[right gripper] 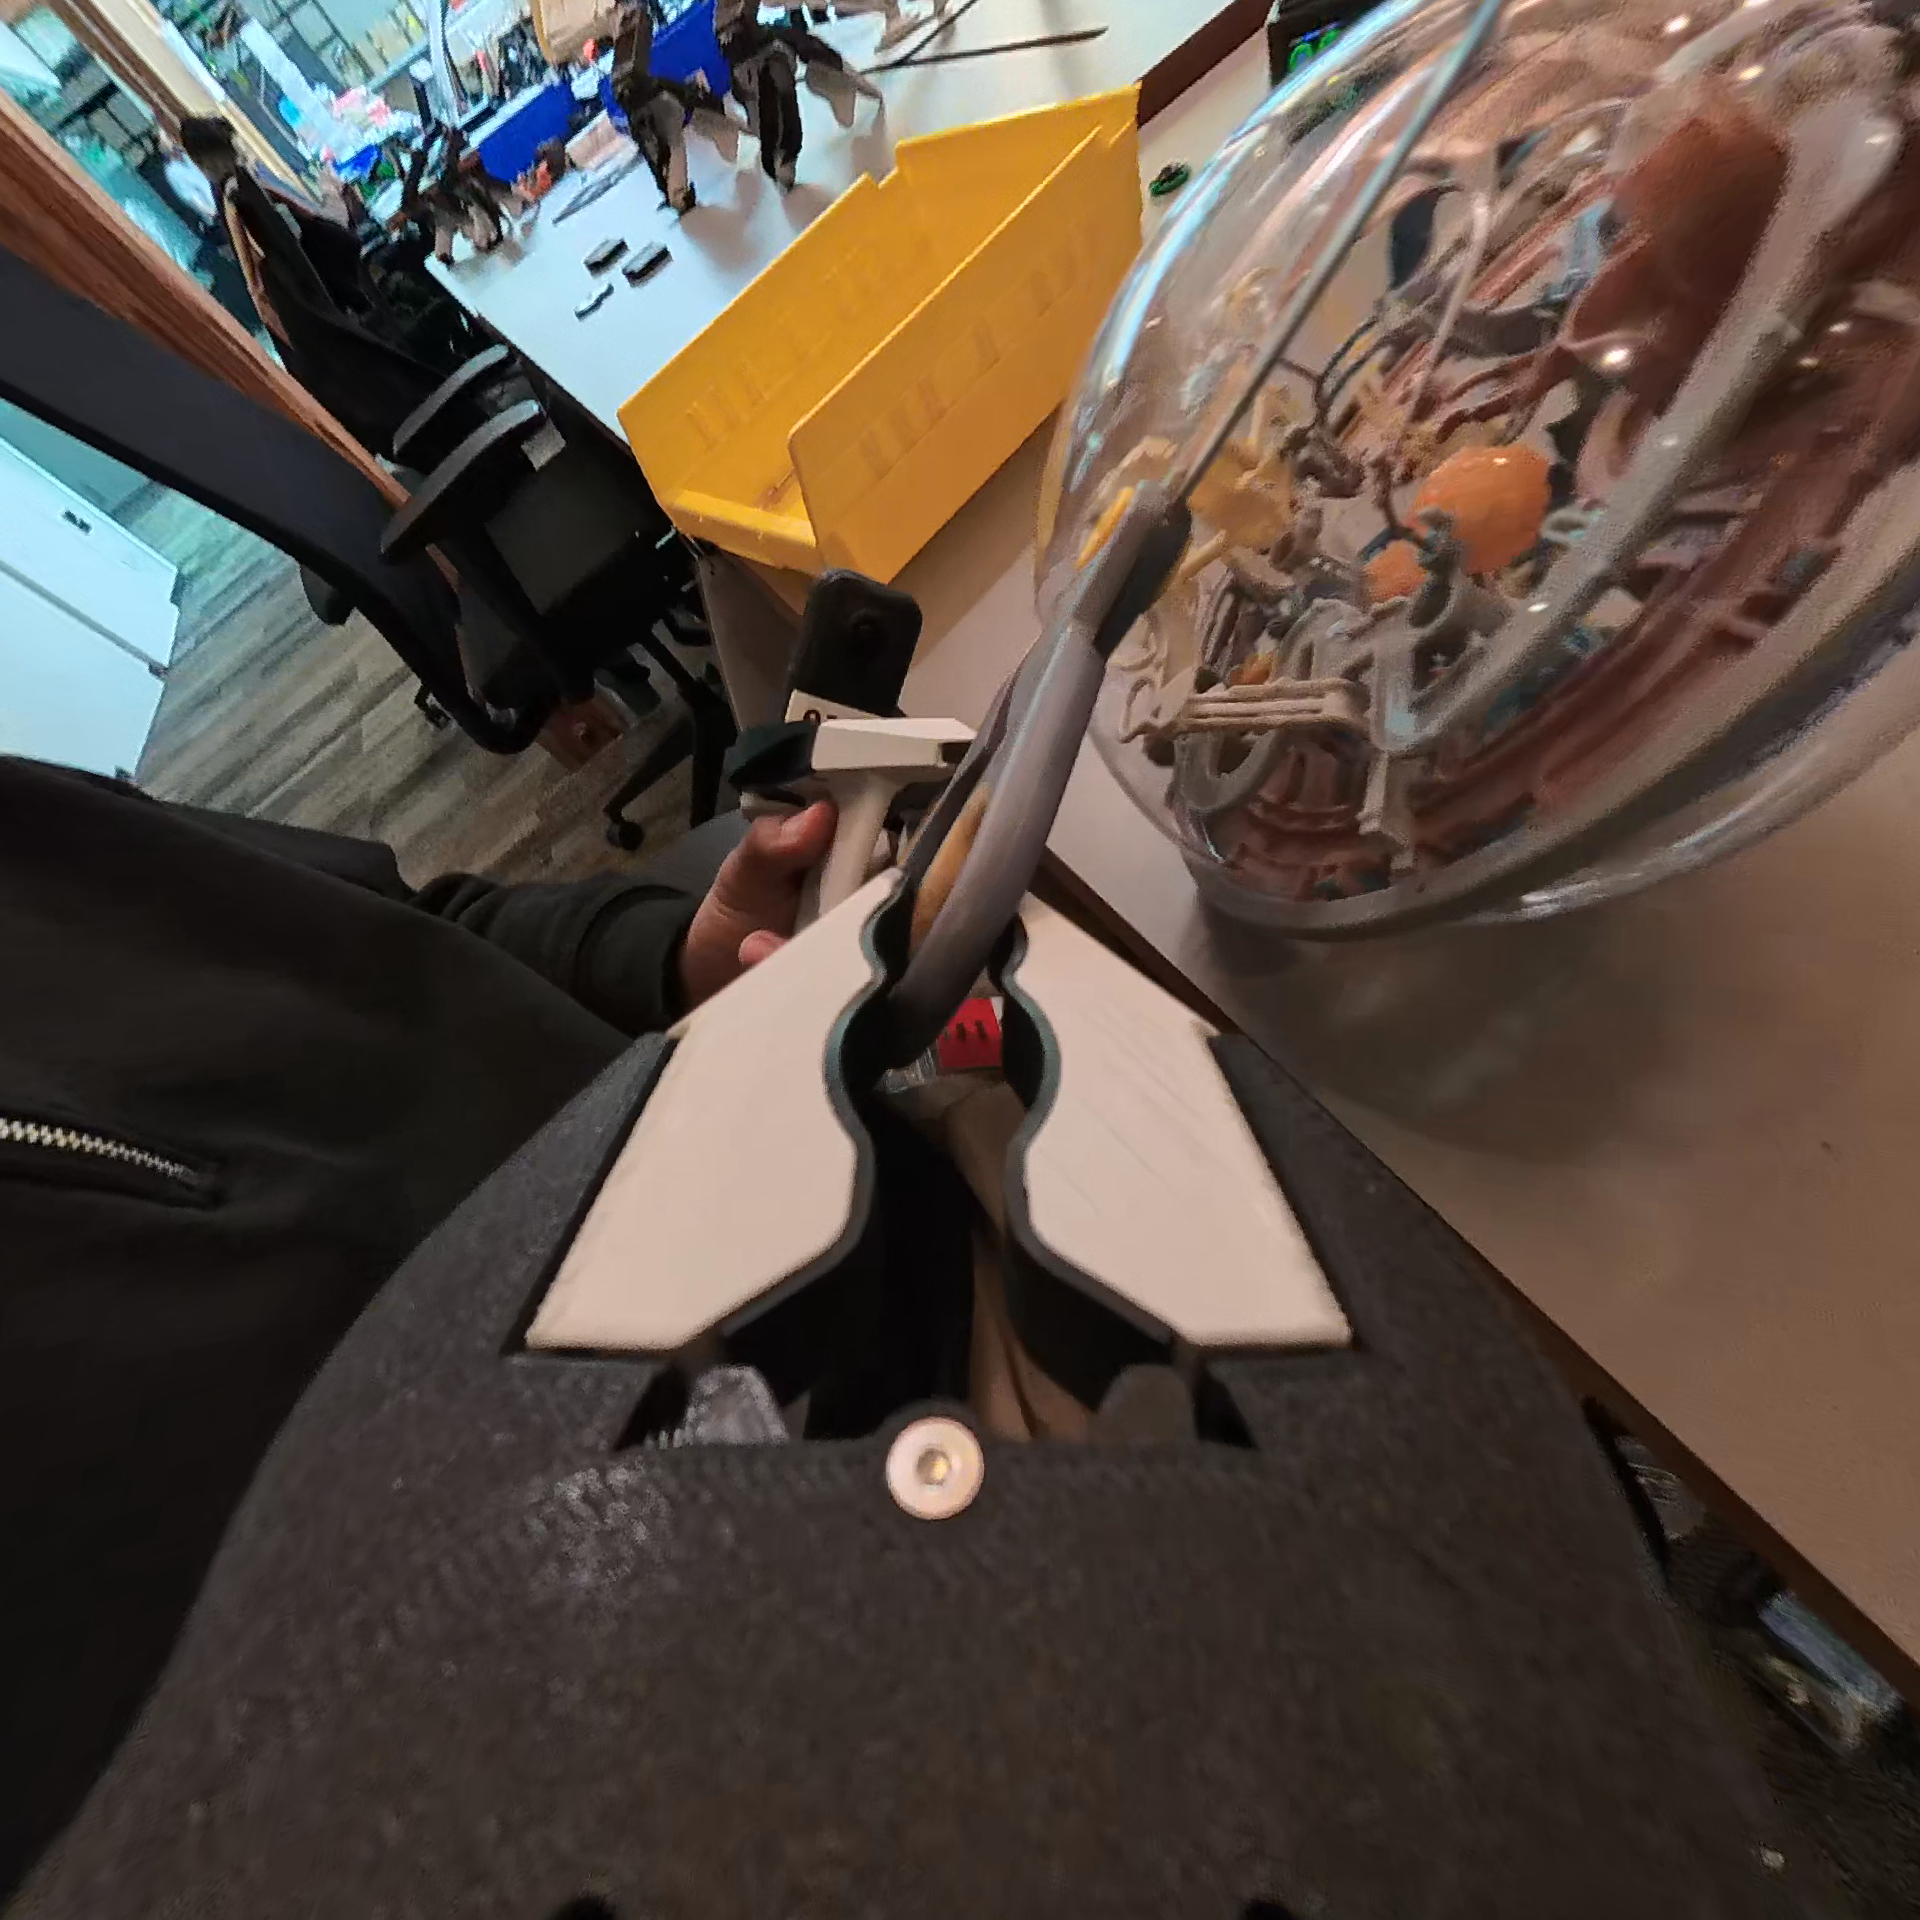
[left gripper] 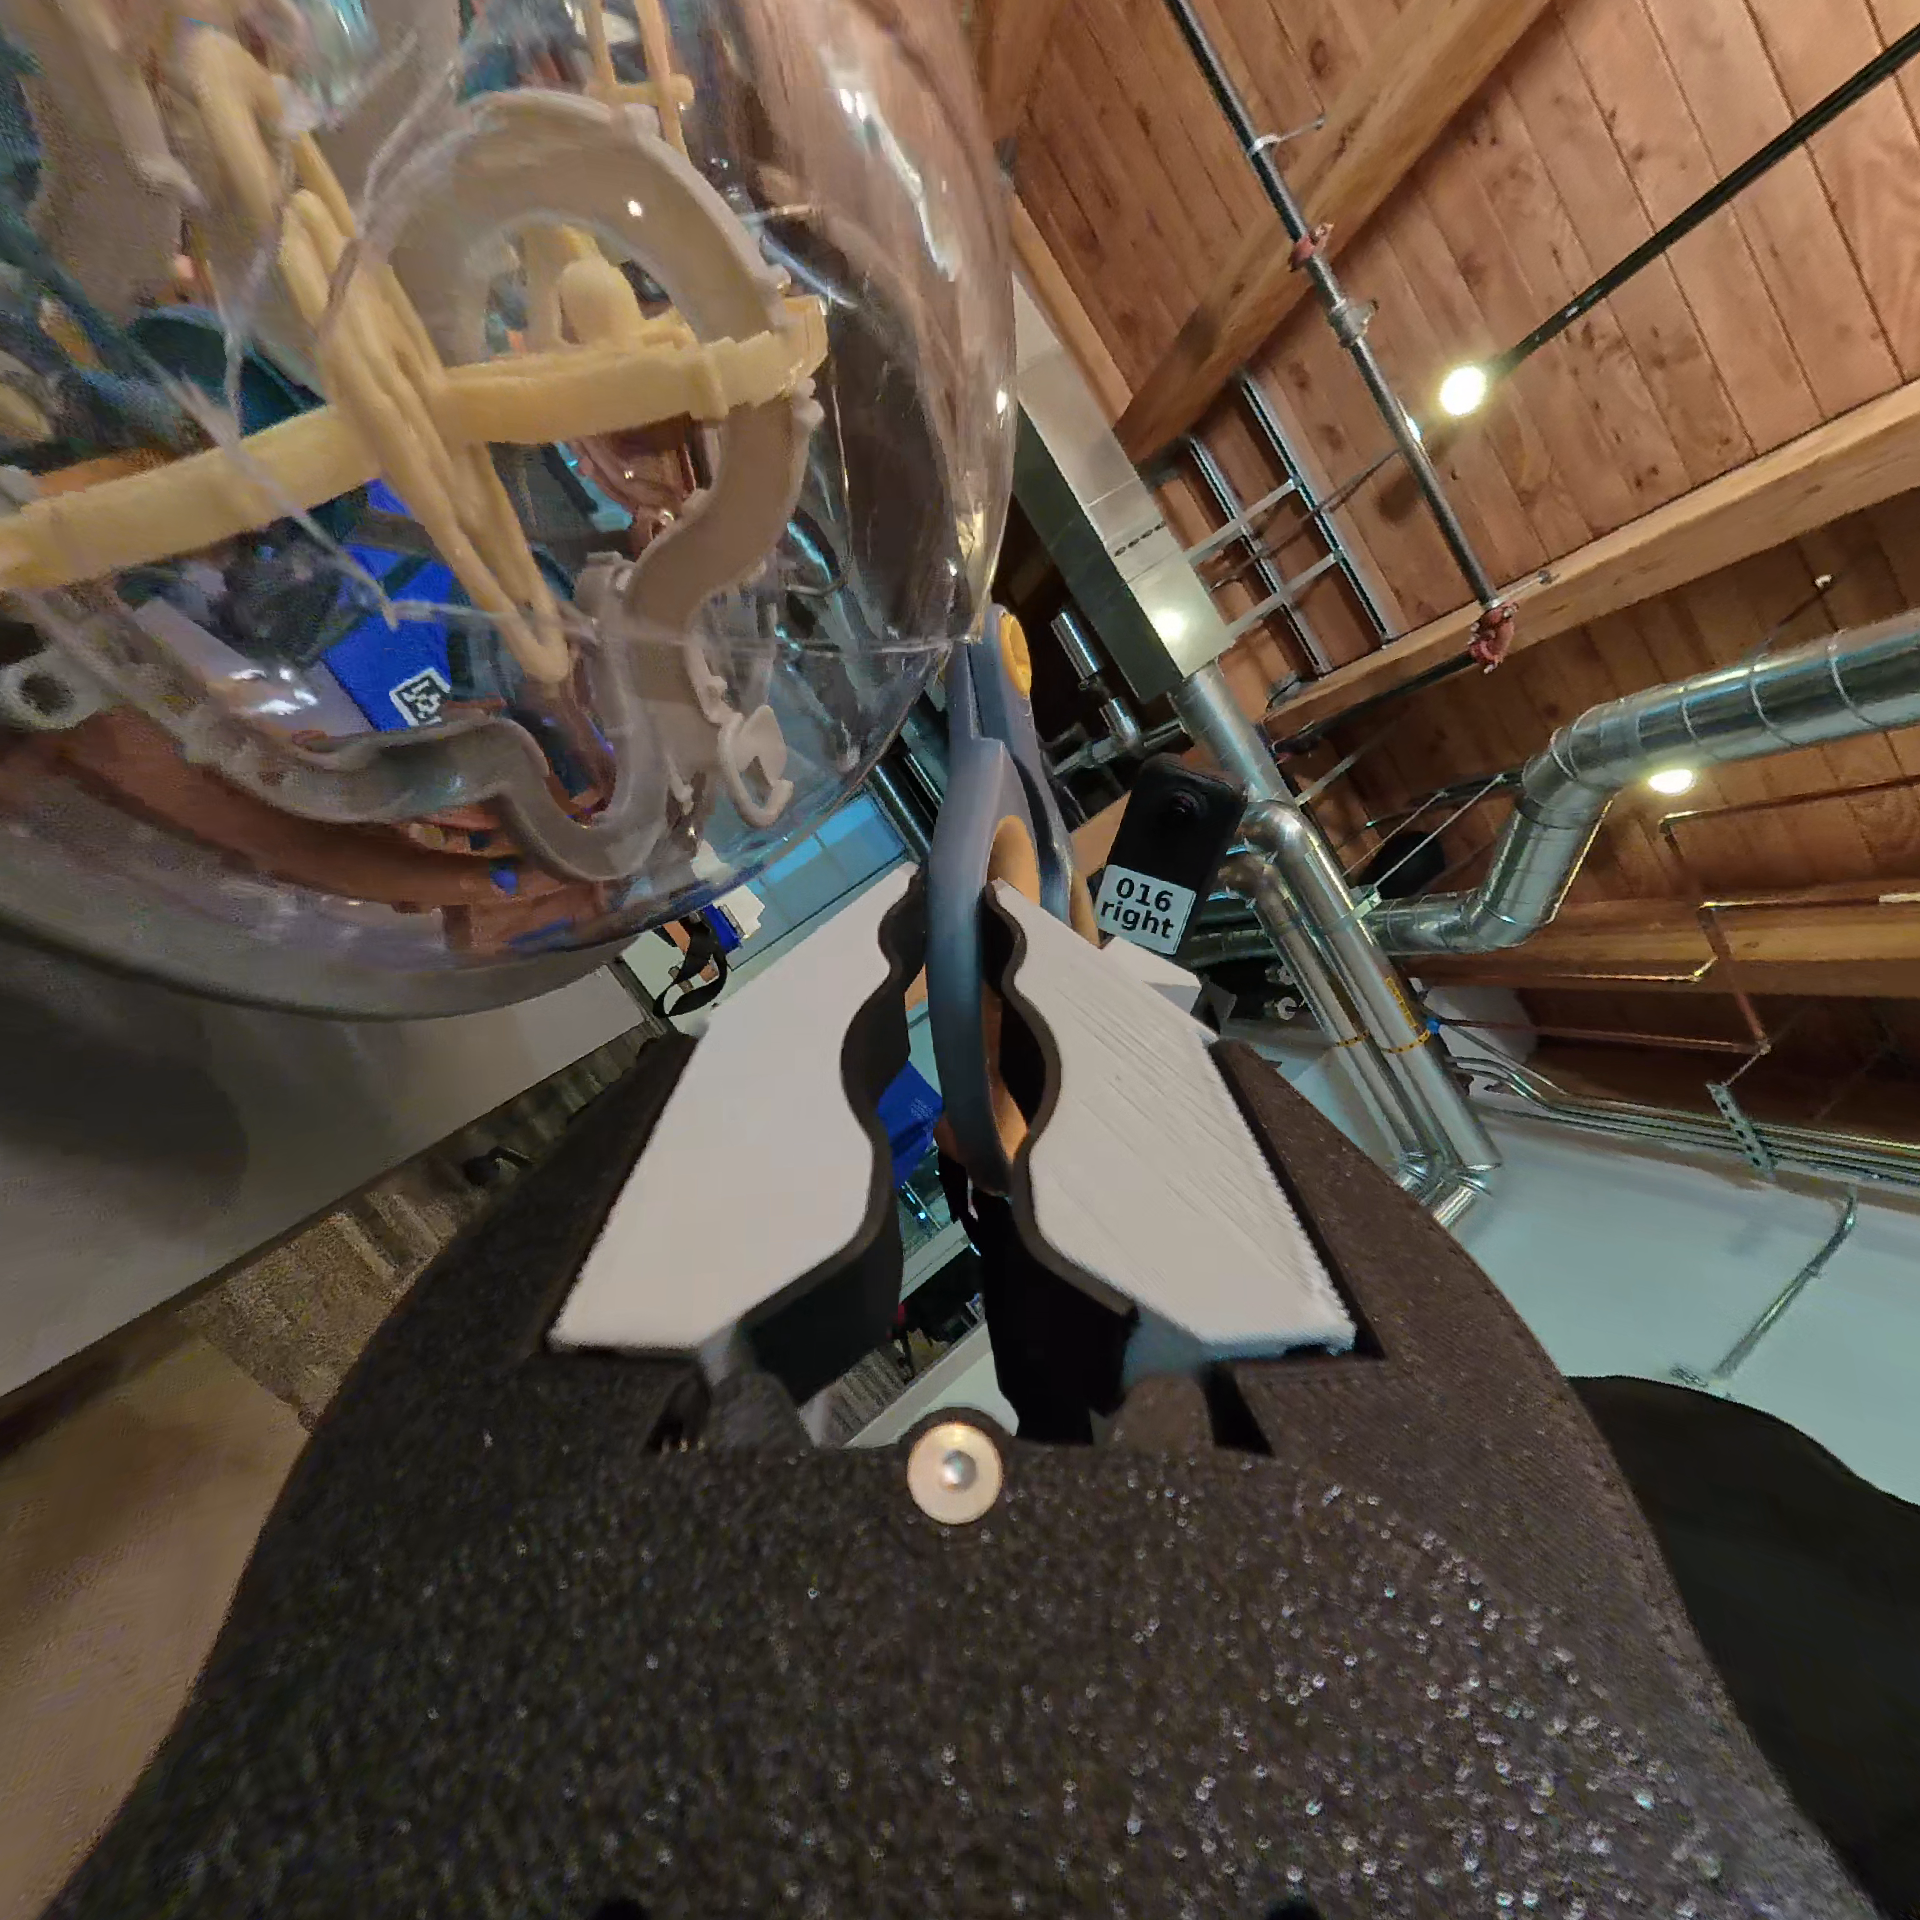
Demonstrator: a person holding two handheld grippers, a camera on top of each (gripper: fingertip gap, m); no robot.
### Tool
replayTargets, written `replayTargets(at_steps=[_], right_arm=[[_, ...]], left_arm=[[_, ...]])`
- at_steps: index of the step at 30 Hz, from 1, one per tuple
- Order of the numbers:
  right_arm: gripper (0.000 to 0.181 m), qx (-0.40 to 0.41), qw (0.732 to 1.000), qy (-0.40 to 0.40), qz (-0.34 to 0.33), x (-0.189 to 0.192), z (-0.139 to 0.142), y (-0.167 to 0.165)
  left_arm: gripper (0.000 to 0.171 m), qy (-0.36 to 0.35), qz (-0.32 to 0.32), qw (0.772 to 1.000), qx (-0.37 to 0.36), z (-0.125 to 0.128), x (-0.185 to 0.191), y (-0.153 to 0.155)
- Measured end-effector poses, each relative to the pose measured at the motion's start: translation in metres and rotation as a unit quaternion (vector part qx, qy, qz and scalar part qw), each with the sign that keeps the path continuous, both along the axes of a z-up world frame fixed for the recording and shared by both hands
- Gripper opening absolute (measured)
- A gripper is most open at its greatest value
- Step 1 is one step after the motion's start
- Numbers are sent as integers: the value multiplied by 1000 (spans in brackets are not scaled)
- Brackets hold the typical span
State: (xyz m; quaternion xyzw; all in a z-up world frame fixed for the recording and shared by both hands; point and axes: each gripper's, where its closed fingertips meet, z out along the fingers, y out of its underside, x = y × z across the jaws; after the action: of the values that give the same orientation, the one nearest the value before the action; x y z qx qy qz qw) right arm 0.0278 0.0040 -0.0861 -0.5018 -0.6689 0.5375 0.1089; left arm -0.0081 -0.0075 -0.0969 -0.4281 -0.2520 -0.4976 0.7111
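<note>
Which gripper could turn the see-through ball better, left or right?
Probably left: the left gripper has the grey ring deep between its fingers, while the right gripper pinches it nearer the tips.

Clear sphere (right gripper: 1507,499) with beige, grey, brown and orange tracks inside, grey-and-orange stand arm (left gripper: 971,997), white gripper fingers (right gripper: 727,1164), yellow bin (right gripper: 883,353), black sleeve (right gripper: 260,1039)

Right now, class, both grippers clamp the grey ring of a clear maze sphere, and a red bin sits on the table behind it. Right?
Not quite: the bin is yellow, not red, as the right wrist view shows. Both grippers, left gripper and right gripper, do clamp the grey ring of the clear maze sphere.
</note>
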Motion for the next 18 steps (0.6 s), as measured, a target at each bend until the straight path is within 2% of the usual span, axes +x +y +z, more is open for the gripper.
replayTargets(at_steps=[2,5,6,10,13,18], right_arm=[[14,11,1000,2,14,1,-2,-2],[40,14,1000,2,14,0,-1,-2],[41,9,1000,4,12,-2,0,-2],[39,-49,999,-5,7,-2,9,0],[19,-62,997,-38,11,0,-3,1],[13,-102,993,-60,16,1,-5,3]], left_arm=[[6,4,1,1000,-3,0,0,0],[5,5,0,1000,-2,1,0,-1],[5,8,0,1000,-3,1,1,0],[5,13,1,1000,-7,-1,2,1],[5,15,5,1000,-8,-1,1,1],[6,52,6,998,-21,-3,3,3]])
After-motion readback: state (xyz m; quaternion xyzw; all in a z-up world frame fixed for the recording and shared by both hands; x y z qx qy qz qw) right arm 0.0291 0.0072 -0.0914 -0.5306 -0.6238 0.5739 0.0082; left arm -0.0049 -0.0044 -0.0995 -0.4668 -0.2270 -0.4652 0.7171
